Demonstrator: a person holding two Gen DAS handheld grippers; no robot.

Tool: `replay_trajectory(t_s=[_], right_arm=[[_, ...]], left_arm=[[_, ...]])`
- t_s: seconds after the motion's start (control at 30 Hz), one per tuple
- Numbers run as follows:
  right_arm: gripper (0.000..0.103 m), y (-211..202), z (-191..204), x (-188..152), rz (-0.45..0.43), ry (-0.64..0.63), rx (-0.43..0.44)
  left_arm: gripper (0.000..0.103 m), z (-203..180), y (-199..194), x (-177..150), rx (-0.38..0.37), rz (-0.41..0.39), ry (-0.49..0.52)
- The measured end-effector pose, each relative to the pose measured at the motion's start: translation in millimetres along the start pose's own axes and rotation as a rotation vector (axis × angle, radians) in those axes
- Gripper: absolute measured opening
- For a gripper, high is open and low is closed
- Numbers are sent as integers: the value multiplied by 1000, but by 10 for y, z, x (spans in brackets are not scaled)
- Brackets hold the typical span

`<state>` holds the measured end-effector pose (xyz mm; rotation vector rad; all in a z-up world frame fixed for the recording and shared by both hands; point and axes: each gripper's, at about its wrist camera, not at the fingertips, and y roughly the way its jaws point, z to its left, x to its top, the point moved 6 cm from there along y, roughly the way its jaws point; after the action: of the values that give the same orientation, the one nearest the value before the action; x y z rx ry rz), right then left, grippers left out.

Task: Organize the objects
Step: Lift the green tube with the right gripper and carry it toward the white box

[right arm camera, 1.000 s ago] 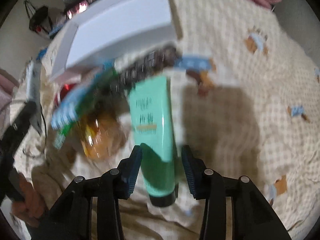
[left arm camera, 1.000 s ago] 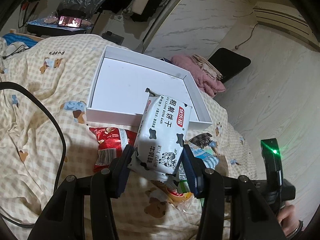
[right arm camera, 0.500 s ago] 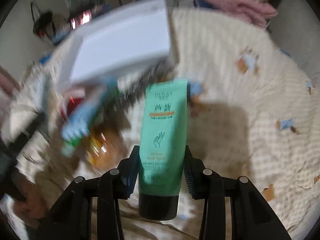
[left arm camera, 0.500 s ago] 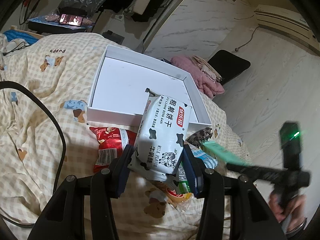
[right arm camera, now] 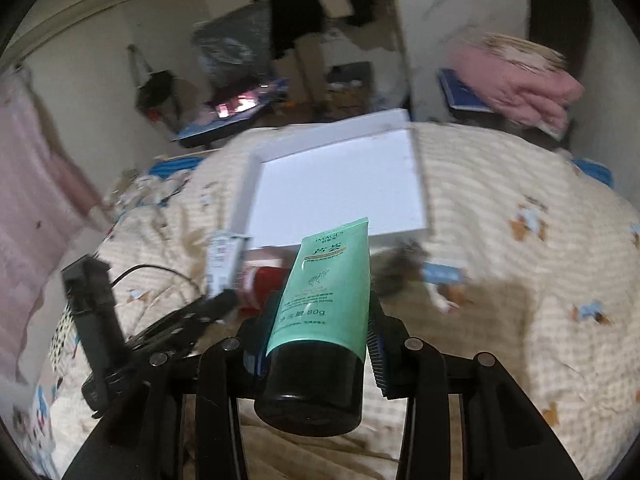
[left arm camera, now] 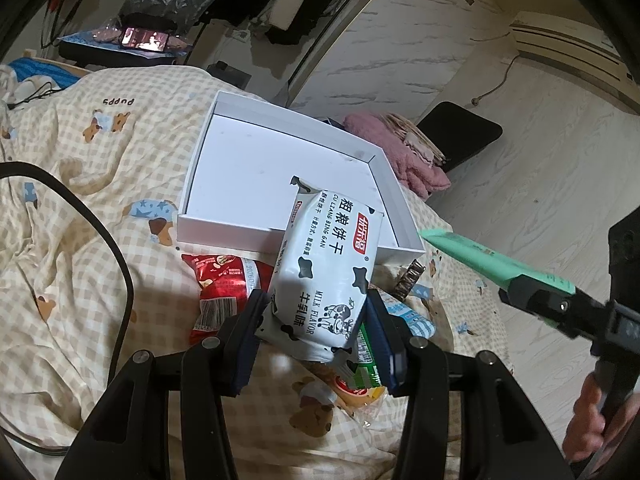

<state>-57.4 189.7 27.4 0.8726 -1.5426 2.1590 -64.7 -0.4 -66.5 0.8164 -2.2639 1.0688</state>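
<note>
Up close from the left wrist, the left gripper (left arm camera: 318, 316) pinches a white milk-flavour biscuit pack (left arm camera: 326, 268) by its lower end, its blue pads pressed against both sides. The pack tilts up over the near wall of the open white box (left arm camera: 224, 226), which sits on the checked bedspread (left arm camera: 92, 216). Under the pack lie a red snack packet (left arm camera: 218, 284) and a few other wrappers. At the right edge the right gripper (left arm camera: 520, 288) holds a green tube (left arm camera: 472, 256) in the air, just beside the box's corner. Over on the right wrist view, which is blurred, the tube's black cap (right arm camera: 310, 394) points back at the camera and the pads clamp its body; the box lies beyond its tip.
</note>
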Motion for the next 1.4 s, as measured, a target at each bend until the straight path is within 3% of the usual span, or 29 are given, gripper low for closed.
replay_trajectory(t_s=[0.23, 0.6, 1.0, 1.17, 1.4], right_arm=[[41, 175, 306, -102, -85, -80, 78], [41, 415, 286, -243, -51, -58, 143], [41, 381, 249, -230, -50, -39, 169], [41, 212, 287, -130, -39, -8, 214], [41, -194, 446, 265, -152, -30, 247]], left_arm=[[53, 56, -12, 19, 12, -7, -25], [53, 138, 22, 8, 29, 3, -66], [53, 175, -29, 35, 34, -20, -86], [53, 227, -205, 146, 41, -74, -92], [53, 224, -507, 347, 48, -149, -88]])
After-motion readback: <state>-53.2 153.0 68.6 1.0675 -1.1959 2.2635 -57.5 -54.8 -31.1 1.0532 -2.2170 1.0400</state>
